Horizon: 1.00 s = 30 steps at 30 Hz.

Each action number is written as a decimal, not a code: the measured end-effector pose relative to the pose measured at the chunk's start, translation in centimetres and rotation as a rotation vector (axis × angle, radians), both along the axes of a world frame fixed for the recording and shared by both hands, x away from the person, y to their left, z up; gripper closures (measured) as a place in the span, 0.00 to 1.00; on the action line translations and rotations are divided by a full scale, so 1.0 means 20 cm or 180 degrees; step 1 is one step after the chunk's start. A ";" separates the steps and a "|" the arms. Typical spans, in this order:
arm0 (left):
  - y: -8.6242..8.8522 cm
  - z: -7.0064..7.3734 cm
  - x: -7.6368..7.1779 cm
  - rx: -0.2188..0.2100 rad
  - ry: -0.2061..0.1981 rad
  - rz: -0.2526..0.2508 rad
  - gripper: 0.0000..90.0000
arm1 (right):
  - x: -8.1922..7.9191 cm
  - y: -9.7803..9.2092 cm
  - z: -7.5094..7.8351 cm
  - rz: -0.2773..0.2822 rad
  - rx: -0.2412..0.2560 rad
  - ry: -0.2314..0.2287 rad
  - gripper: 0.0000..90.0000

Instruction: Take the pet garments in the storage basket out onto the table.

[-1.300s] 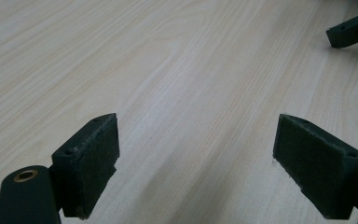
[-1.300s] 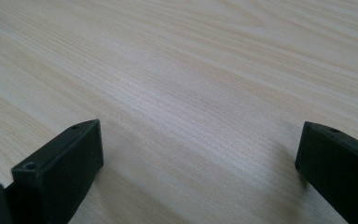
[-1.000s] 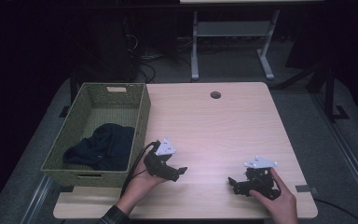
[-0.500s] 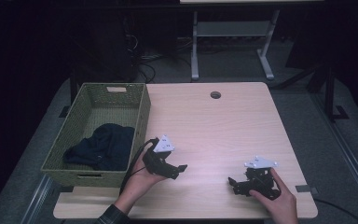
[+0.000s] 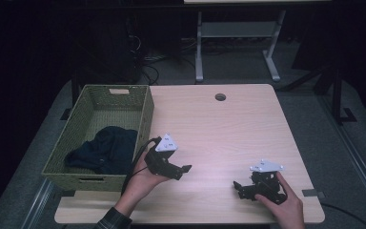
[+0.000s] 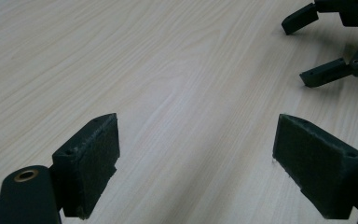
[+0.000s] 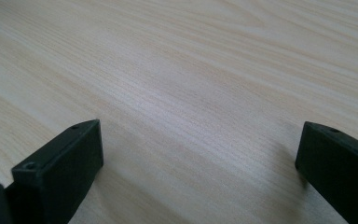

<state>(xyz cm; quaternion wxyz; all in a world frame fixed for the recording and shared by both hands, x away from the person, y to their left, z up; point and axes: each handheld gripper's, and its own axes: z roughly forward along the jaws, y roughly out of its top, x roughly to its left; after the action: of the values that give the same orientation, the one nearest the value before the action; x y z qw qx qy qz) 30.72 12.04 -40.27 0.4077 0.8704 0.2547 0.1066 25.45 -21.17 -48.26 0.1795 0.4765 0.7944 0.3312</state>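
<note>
looks like a dim lab or workroom, pale wood desk [image 5: 228, 129] with a cable hole [image 5: 220, 97], grey carpet floor [image 5: 310, 95], tangle of cables [image 5: 147, 71] behind, another desk's metal legs [image 5: 199, 47] in back

A light wood-grain counter [image 5: 209, 124] carries a green woven basket [image 5: 145, 114] at about 9 o'clock, its long side running along the counter's left edge. Inside it, toward the 6 o'clock end, lies a crumpled dark blue cloth [image 5: 106, 149]. A round cable hole [image 5: 220, 97] sits near the 12 o'clock edge. Beyond that edge, a grey stand [image 5: 236, 33] rests on the dark floor.
</note>
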 end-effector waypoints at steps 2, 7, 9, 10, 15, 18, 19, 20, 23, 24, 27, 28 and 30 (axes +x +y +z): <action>0.00 0.01 0.00 -0.0022 -0.0006 -0.0026 0.16 | 0.00 0.00 0.00 0.0000 0.0000 -0.0001 0.00; 0.00 0.04 0.00 -0.0033 -0.0008 -0.0075 0.16 | 0.00 0.00 0.00 -0.0001 -0.0001 -0.0001 0.00; 0.00 0.06 0.01 -0.0037 -0.0015 -0.0094 0.16 | 0.00 0.00 0.00 -0.0001 -0.0001 0.0000 0.00; 0.00 0.07 0.01 -0.0065 -0.0022 -0.0092 0.16 | 0.00 0.00 0.00 -0.0001 -0.0002 0.0000 0.00; 0.01 0.12 0.02 -0.0072 -0.0043 -0.0089 0.16 | 0.00 0.00 0.00 0.0001 -0.0004 -0.0002 0.00; 0.03 0.15 0.04 -0.0080 -0.0065 -0.0095 0.16 | 0.00 0.00 0.00 0.0002 -0.0004 -0.0003 0.00; 0.03 0.15 0.04 -0.0101 -0.0058 -0.0086 0.16 | 0.00 0.00 0.00 0.0002 -0.0004 -0.0004 0.00; 0.04 0.16 0.05 -0.0119 -0.0051 -0.0080 0.16 | 0.00 0.00 0.00 0.0002 -0.0005 -0.0003 0.00; 0.05 0.18 0.06 -0.0130 -0.0053 -0.0078 0.16 | 0.00 0.00 0.00 0.0002 -0.0004 -0.0003 0.00; 0.06 0.19 0.06 -0.0123 -0.0055 -0.0087 0.16 | 0.00 0.00 0.00 0.0002 -0.0004 -0.0003 0.00; 0.09 0.19 0.06 -0.0181 -0.0034 -0.0064 0.16 | 0.00 0.00 0.00 0.0002 -0.0004 -0.0003 0.00; 0.10 0.20 0.06 -0.0188 -0.0035 -0.0056 0.16 | 0.00 0.00 0.00 0.0002 -0.0004 -0.0003 0.00; 0.12 0.20 0.07 -0.0288 -0.0008 -0.0048 0.16 | 0.00 0.00 0.00 0.0002 -0.0004 -0.0003 0.00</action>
<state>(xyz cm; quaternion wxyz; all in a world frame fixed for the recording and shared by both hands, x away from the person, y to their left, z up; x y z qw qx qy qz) 32.03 14.48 -36.18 0.4478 0.8528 0.2522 0.0930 25.45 -21.18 -48.26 0.1802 0.4760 0.7946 0.3309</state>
